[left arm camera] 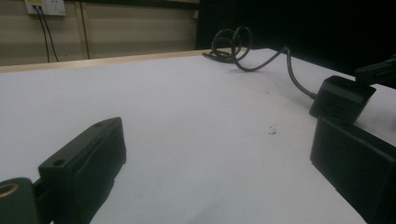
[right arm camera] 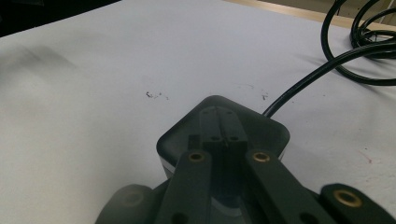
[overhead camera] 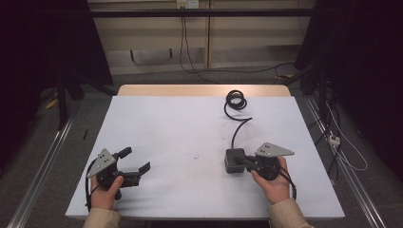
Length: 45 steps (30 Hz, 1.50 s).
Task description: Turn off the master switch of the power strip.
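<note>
Black power adapter [overhead camera: 235, 160], squarish block with rounded corners, on white table cover, right of centre, near person's side. Appears lifted slightly at one edge in left gripper view [left arm camera: 342, 99]; uncertain. Black cable [overhead camera: 239, 124] leaves far side of block, runs toward far edge, ends in loose coil [overhead camera: 235, 100] lying flat near wooden strip.

Right tongs [right arm camera: 223, 140] hide the dark adapter's [right arm camera: 261, 128] top; contact unclear.

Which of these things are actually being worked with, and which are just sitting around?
In use:
right gripper, jaws closed over the black power adapter
the adapter's coiled cable
left gripper, open, holding nothing

Just lying about:
floor cables
wall socket
</note>
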Available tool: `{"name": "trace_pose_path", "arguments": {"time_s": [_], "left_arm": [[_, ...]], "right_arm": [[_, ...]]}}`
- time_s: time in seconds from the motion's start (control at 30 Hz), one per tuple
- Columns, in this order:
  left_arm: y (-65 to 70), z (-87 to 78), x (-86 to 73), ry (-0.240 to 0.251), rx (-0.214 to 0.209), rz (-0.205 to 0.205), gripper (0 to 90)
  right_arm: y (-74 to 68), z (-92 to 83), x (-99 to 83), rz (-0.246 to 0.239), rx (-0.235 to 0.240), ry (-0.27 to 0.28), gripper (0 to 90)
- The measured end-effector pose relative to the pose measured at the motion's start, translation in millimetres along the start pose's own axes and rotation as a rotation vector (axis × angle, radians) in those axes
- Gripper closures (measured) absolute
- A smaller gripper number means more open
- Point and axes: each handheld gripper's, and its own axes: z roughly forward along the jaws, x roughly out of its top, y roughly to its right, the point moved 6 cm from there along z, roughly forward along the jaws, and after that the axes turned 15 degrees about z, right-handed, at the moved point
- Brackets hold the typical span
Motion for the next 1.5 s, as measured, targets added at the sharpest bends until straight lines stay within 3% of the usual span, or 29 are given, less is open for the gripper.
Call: {"name": "trace_pose_path", "arguments": {"time_s": [1.5], "left_arm": [[2.7,1.1,-0.4,-0.004,-0.006,0.006,3.2]], "right_arm": [[-0.1,0.1,-1.2,0.006,0.014,0.000,90.0]]}}
